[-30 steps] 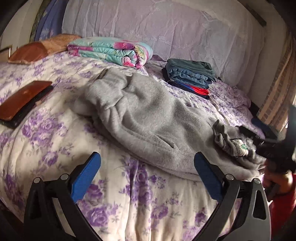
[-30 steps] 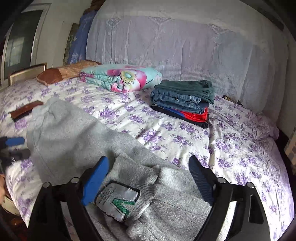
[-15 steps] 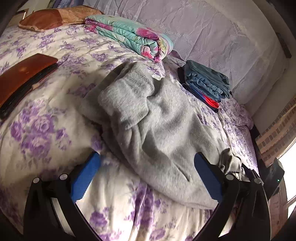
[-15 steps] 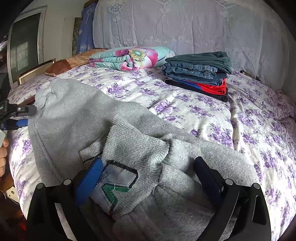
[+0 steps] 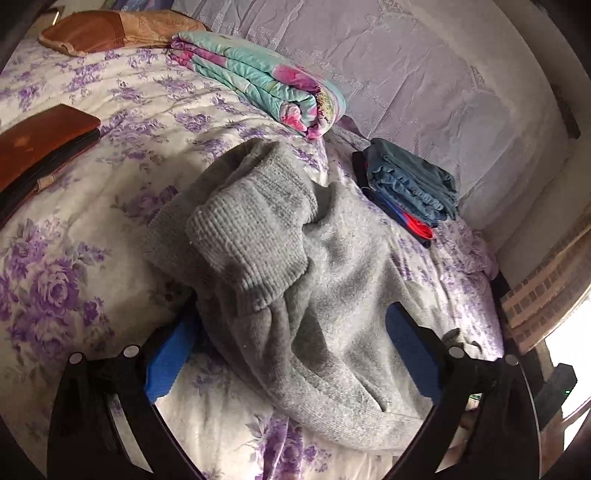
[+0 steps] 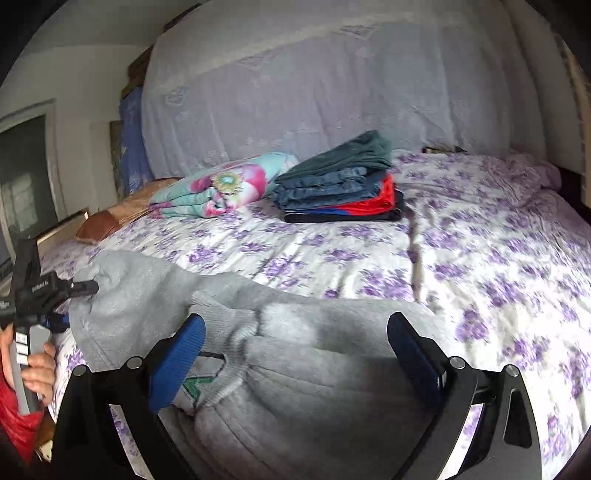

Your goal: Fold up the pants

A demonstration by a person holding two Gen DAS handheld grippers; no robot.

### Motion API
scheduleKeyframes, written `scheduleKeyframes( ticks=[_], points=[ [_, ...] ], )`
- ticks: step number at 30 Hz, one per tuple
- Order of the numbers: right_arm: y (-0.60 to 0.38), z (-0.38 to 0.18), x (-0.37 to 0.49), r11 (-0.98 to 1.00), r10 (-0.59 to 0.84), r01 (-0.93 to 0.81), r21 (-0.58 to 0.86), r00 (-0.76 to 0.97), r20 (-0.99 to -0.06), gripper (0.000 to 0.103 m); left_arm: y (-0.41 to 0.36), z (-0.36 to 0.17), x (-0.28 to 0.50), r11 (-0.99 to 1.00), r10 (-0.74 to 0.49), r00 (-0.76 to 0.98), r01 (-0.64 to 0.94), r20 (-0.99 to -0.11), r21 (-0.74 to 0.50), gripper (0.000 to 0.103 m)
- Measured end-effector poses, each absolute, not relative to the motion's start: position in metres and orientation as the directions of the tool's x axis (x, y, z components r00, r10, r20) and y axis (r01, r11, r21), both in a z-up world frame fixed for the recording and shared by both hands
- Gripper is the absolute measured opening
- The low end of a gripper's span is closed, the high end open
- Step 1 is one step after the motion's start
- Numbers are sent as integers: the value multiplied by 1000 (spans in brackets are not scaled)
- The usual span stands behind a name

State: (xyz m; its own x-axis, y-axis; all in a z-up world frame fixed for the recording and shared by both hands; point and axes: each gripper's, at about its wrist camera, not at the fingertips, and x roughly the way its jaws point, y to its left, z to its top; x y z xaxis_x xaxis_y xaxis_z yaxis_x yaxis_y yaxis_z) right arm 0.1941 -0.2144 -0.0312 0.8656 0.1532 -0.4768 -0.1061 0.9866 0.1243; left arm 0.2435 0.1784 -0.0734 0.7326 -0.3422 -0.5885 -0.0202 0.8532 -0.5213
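Grey sweatpants [image 5: 332, 280] lie crumpled on the floral bedspread [image 5: 66, 266], a ribbed cuff [image 5: 251, 229] folded on top. My left gripper [image 5: 290, 350] straddles the heap. Its jaws are closing, still wide, with fabric between the blue pads [image 5: 170, 354]. In the right wrist view the pants [image 6: 303, 391] run between the wide-apart pads of my right gripper [image 6: 295, 354], which stands open. A white label with a green mark [image 6: 199, 384] sits by its left pad. A hand holds the left gripper [image 6: 55, 291] at the pants' far left end.
A stack of folded clothes [image 6: 343, 188] and a folded flowered quilt [image 6: 221, 184] lie near the cloth-covered headboard [image 6: 314, 92]. A brown pillow [image 5: 110, 29] and a flat brown case [image 5: 40, 144] are on the bed's left side. Bedspread shows bare to the right [image 6: 498, 240].
My left gripper has moved forward onto the pants, so the fabric now lies between its pads. My right gripper has rolled and shifted along the pants, and the label now sits by its left pad.
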Motion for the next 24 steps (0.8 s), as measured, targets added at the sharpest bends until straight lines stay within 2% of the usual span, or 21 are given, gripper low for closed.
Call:
scheduleKeyframes(
  ticks=[1, 3, 4, 5, 7, 10, 12, 13, 15, 16, 17, 20, 24],
  points=[
    [-212, -35, 193, 990, 139, -107, 91, 849, -509, 100, 173, -73, 243, 881, -287, 738, -47, -611, -470, 84],
    [-193, -43, 192, 990, 45, -111, -83, 823, -566, 100, 161, -72, 242, 929, -171, 742, -97, -648, -357, 70],
    [-184, -45, 190, 982, 5, -110, -151, 824, -566, 100, 156, -72, 241, 943, -131, 742, -112, -657, -314, 67],
    [-178, -45, 189, 975, -28, -99, -198, 833, -552, 100, 153, -71, 241, 950, -105, 744, -121, -660, -287, 65],
    [-172, -42, 182, 965, -48, -95, -245, 853, -519, 99, 149, -69, 238, 957, -79, 746, -130, -662, -260, 54],
    [-185, -24, 156, 968, -97, -1, -250, 920, -380, 99, 145, -63, 229, 962, -70, 751, -124, -657, -245, 38],
    [-201, -14, 145, 973, -120, 43, -226, 933, -340, 99, 138, -57, 224, 973, -28, 763, -127, -646, -192, 35],
    [-208, -15, 149, 973, -127, 42, -225, 917, -377, 99, 134, -54, 222, 978, -5, 770, -130, -638, -164, 34],
    [-215, -41, 175, 965, -145, -6, -260, 817, -557, 99, 126, -49, 217, 982, 39, 785, -143, -618, -120, 32],
    [-218, -58, 186, 966, -136, -36, -257, 774, -618, 99, 121, -46, 215, 984, 58, 792, -150, -608, -101, 31],
    [-225, -60, 190, 979, -98, -41, -201, 765, -636, 99, 117, -44, 212, 984, 76, 798, -156, -598, -83, 30],
    [-252, -50, 182, 999, 18, -41, -25, 799, -600, 99, 107, -37, 207, 986, 117, 809, -164, -577, -30, 29],
    [-280, -40, 152, 994, 6, 45, 100, 889, -458, 99, 101, -28, 201, 987, 140, 819, -163, -556, 9, 29]
  ],
)
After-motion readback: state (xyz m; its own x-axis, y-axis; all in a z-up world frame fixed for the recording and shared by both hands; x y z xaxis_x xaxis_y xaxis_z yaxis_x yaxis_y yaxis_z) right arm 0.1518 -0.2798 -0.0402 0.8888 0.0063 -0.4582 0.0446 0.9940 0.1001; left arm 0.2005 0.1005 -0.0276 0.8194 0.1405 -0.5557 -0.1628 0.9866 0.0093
